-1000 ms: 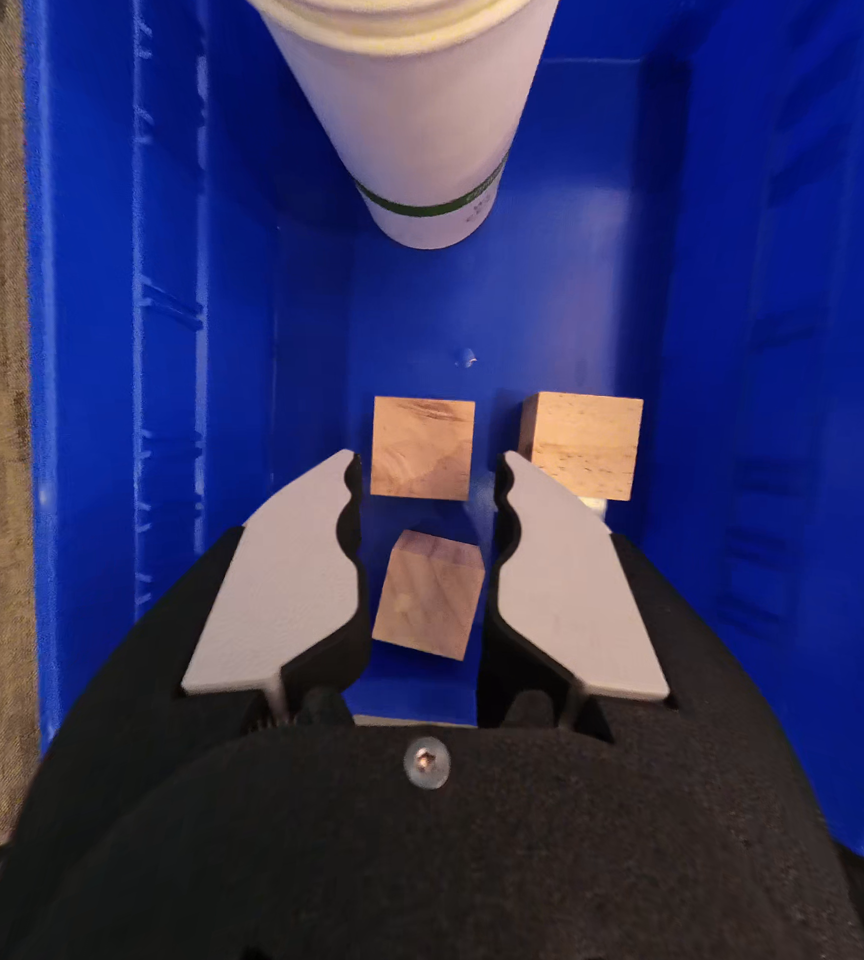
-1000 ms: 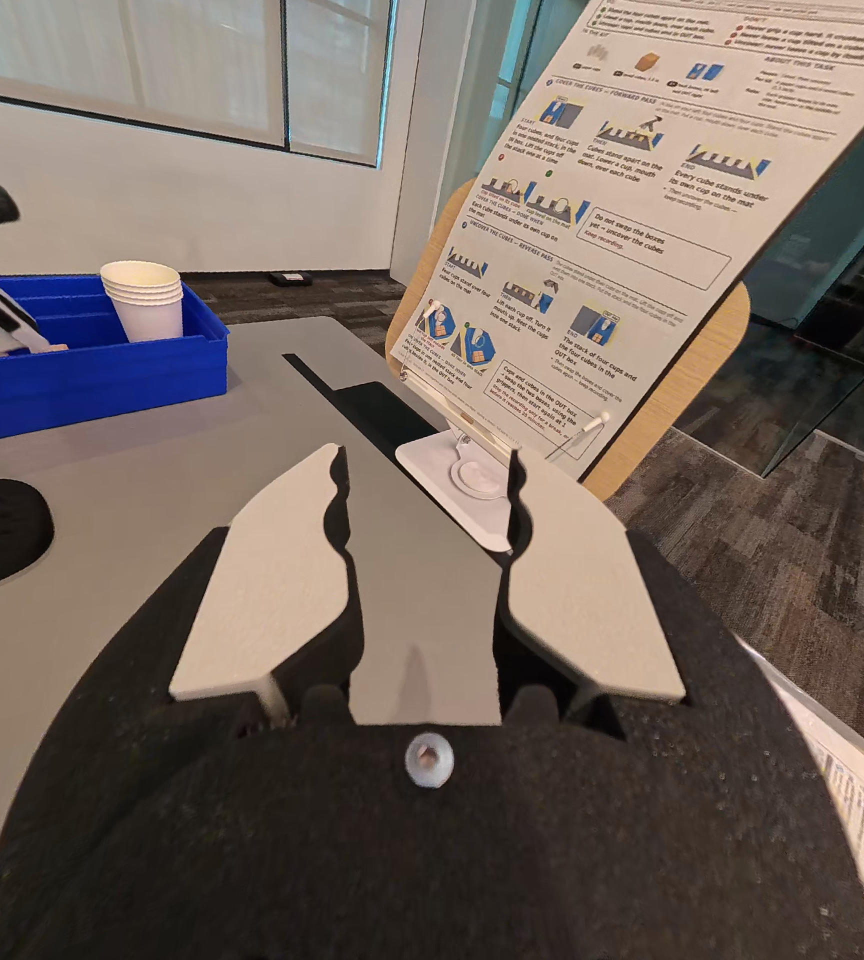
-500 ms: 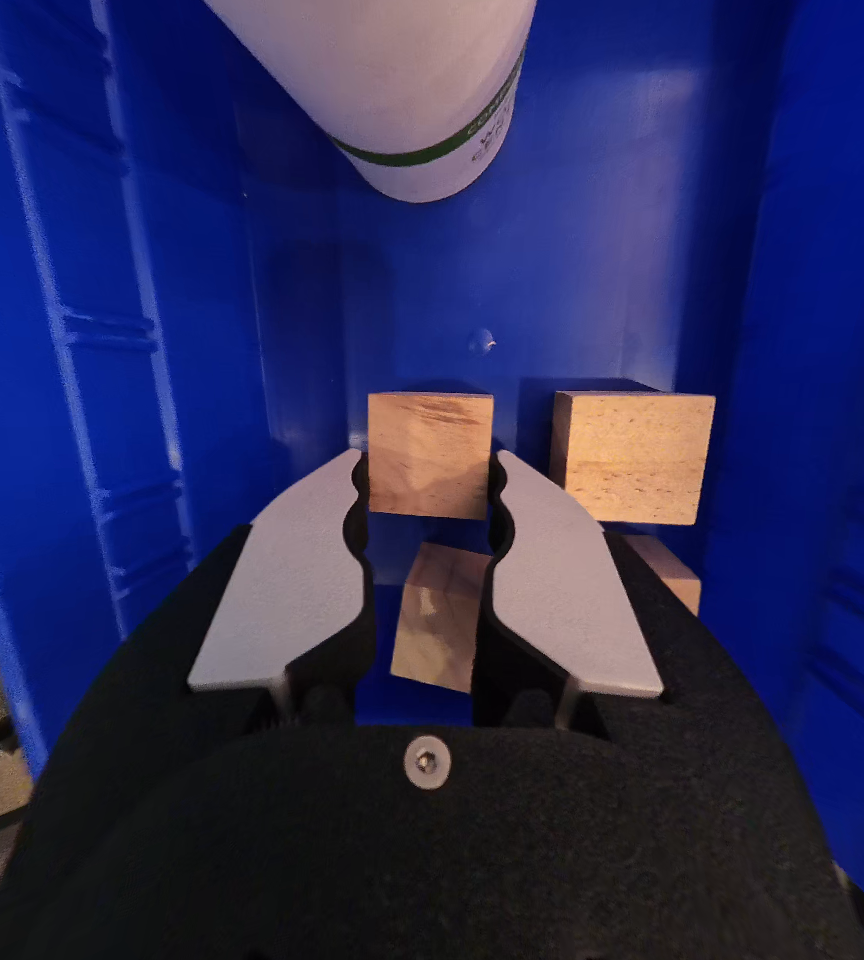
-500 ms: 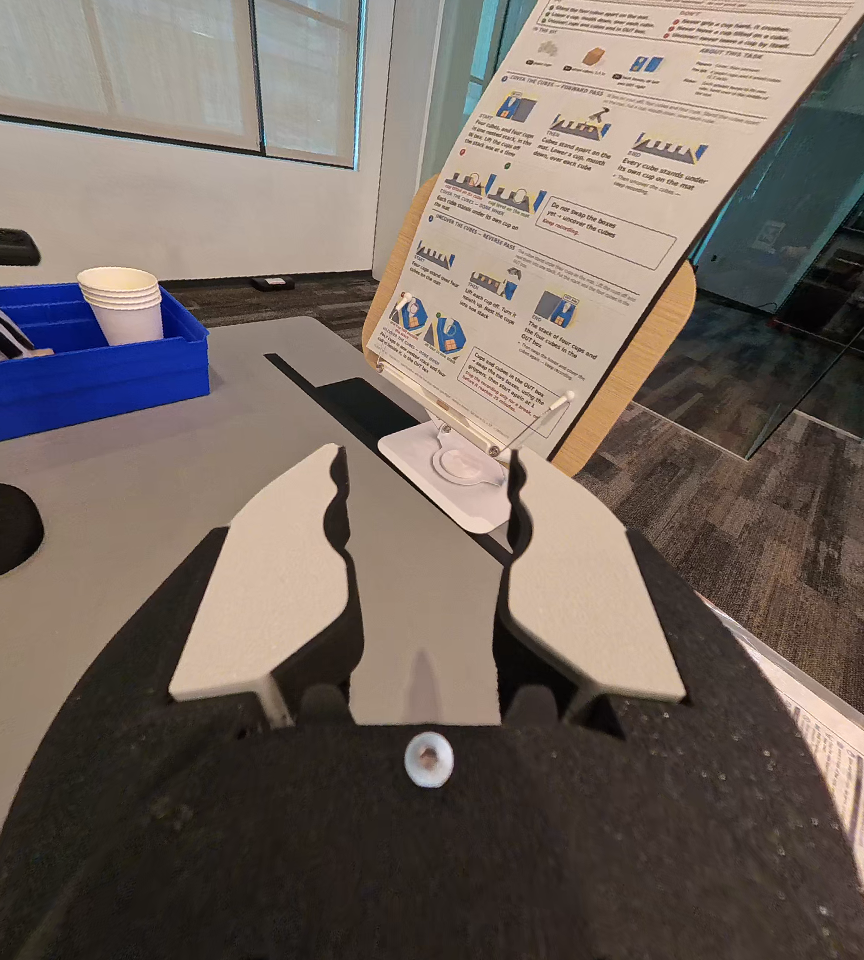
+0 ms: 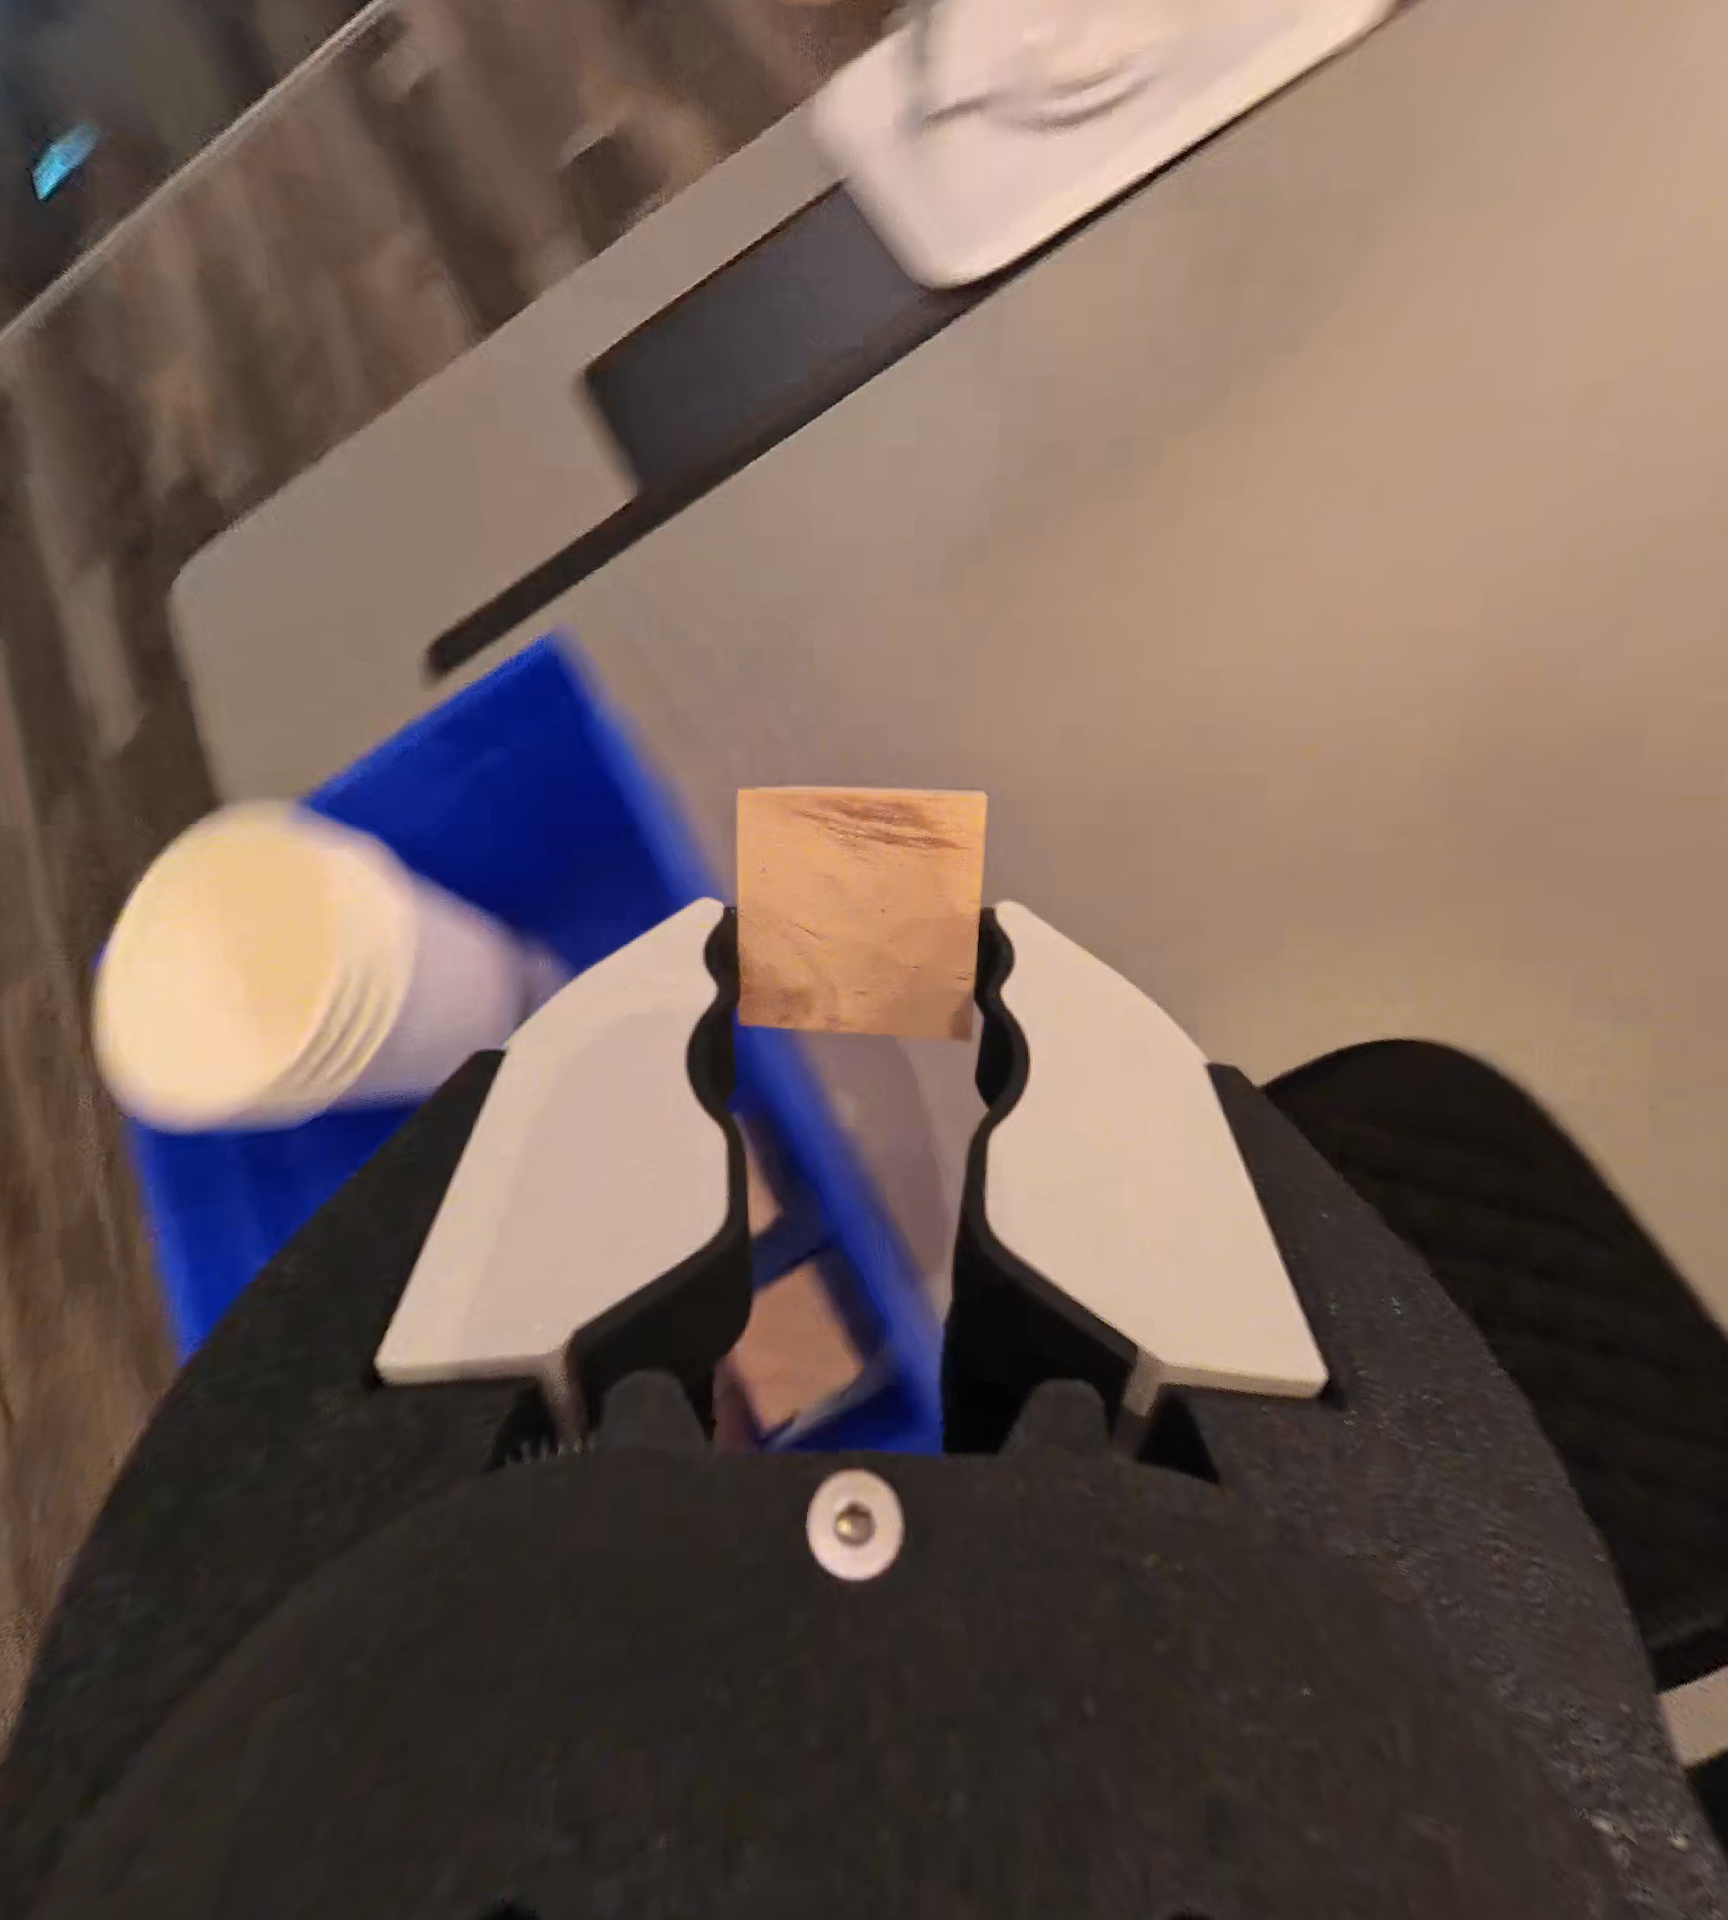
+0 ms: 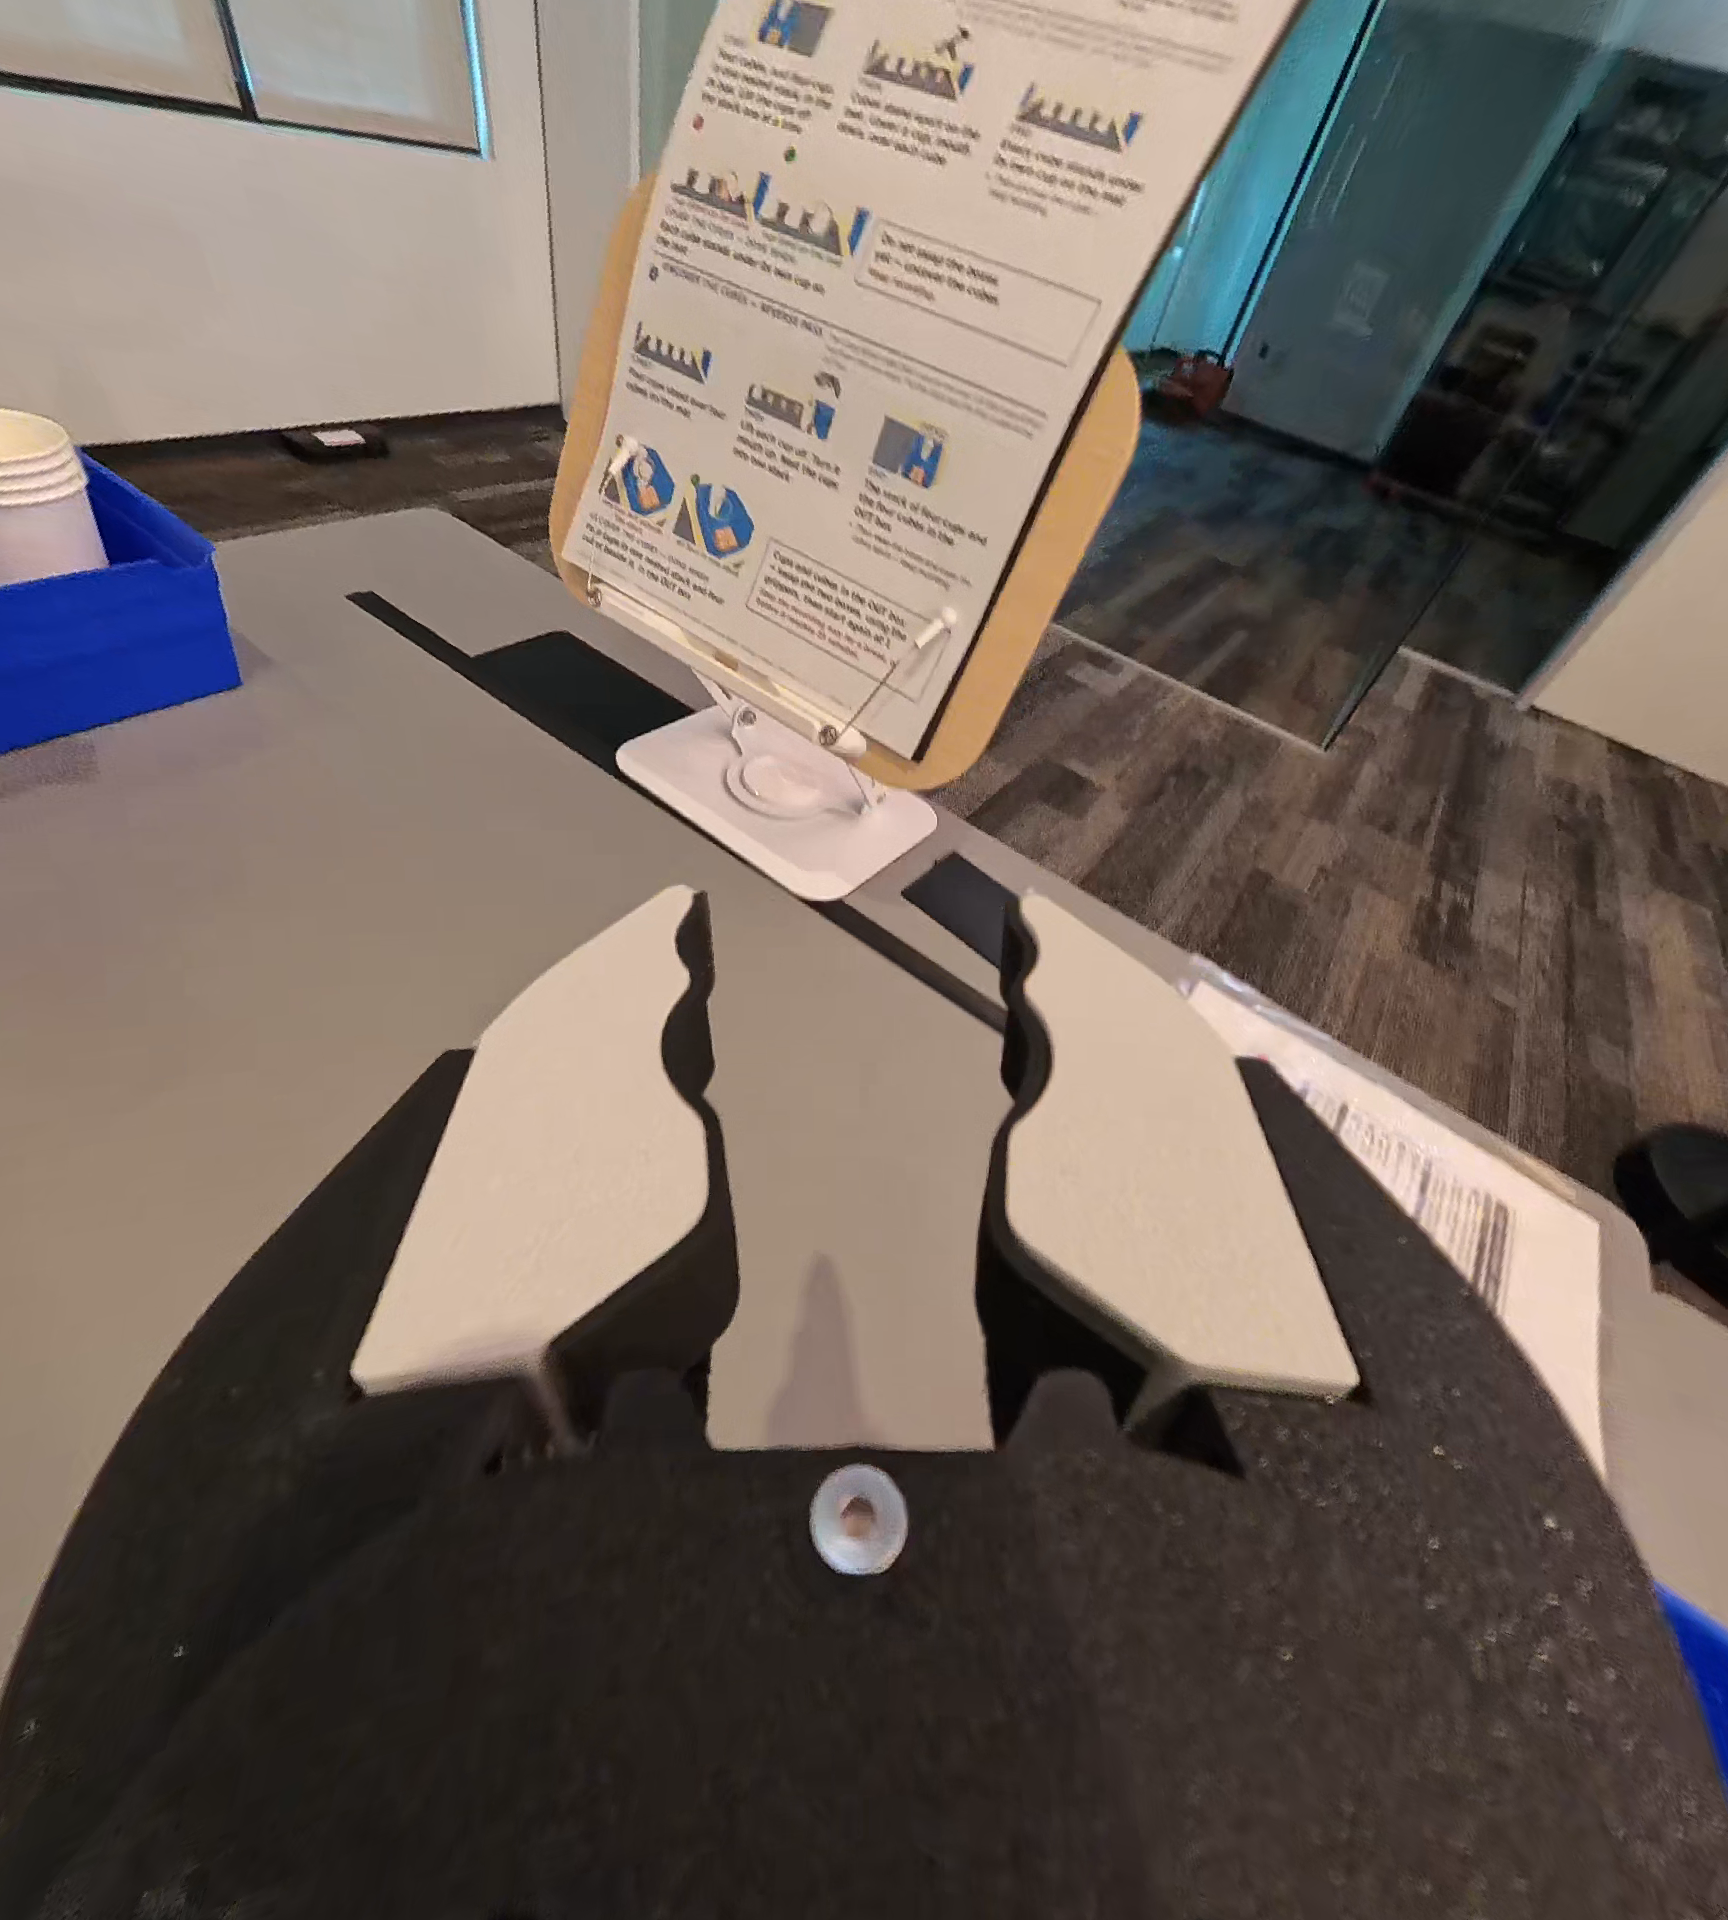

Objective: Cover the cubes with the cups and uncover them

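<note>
Half a second ago the left gripper (image 5: pixel 860 961) was down inside the blue bin (image 5: pixel 486 831) with its tips on either side of a wooden cube; now it is out over the grey table (image 5: pixel 1307 623) with that wooden cube (image 5: pixel 860 914) pinched between its fingertips, and the whole view is smeared with motion. Relative to the bin, the cube is up and to the right, clear of the wall. A stack of paper cups (image 5: pixel 247 966) stands inside the bin at its left, blurred. More wood shows low in the bin through the gap between the fingers, too blurred to count. Beyond the bin lies a dark slot in the table (image 5: pixel 735 343), and past that a white stand base (image 5: pixel 1078 114). A black pad (image 5: pixel 1566 1299) sits on the table to the right of the bin.

From the right wrist view, the right gripper (image 6: pixel 855 935) hangs over the grey table (image 6: pixel 320 883) with its fingers spread and nothing between them. The blue bin (image 6: pixel 60 644) is at the far left with the cup stack (image 6: pixel 3 488) upright in it. To the right of the bin, an instruction board (image 6: pixel 870 343) leans on its white stand (image 6: pixel 787 800). Printed paper (image 6: pixel 1411 1164) lies at the table's right edge, farthest from the bin.
</note>
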Available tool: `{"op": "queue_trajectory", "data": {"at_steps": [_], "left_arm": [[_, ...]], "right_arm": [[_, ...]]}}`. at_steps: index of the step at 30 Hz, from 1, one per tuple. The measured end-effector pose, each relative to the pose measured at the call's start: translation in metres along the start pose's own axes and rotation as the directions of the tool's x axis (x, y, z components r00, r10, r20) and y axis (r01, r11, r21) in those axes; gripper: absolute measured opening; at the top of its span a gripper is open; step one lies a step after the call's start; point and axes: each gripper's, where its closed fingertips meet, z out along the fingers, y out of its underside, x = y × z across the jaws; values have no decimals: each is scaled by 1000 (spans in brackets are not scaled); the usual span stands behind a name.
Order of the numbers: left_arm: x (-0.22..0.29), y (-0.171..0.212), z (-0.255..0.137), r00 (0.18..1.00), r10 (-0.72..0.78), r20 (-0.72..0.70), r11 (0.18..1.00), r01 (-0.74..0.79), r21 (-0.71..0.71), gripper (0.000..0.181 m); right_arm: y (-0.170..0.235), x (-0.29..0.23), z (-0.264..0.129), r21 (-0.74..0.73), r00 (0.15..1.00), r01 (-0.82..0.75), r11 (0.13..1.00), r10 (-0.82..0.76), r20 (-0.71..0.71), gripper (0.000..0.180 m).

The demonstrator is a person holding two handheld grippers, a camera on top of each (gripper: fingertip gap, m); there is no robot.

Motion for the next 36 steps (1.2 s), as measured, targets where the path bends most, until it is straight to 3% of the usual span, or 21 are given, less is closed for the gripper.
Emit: {"op": "queue_trajectory", "data": {"at_steps": [5, 8, 15, 19, 23, 36], "left_arm": [[150, -87, 71, 912, 327, -248, 939, -284, 194, 43], [235, -120, 115, 811, 414, -413, 908, -334, 254, 43], [361, -186, 170, 636, 536, -555, 844, -406, 349, 43], [400, -201, 199, 587, 568, -577, 821, -454, 347, 43], [422, -203, 224, 560, 574, -598, 810, -494, 315, 43], [424, -187, 253, 522, 604, -602, 745, -637, 196, 43]], "right_arm": [[21, 5, -38, -55, 998, -63, 996, 63, 6, 52], [45, 13, -55, -143, 992, -129, 981, 125, -37, 52], [96, 36, -83, -298, 978, -193, 935, 157, -138, 48], [101, 54, -90, -293, 960, -234, 927, 173, -219, 44], [97, 53, -89, -272, 964, -226, 935, 176, -197, 44], [114, 59, -94, -288, 954, -282, 915, 236, -186, 44]]}}
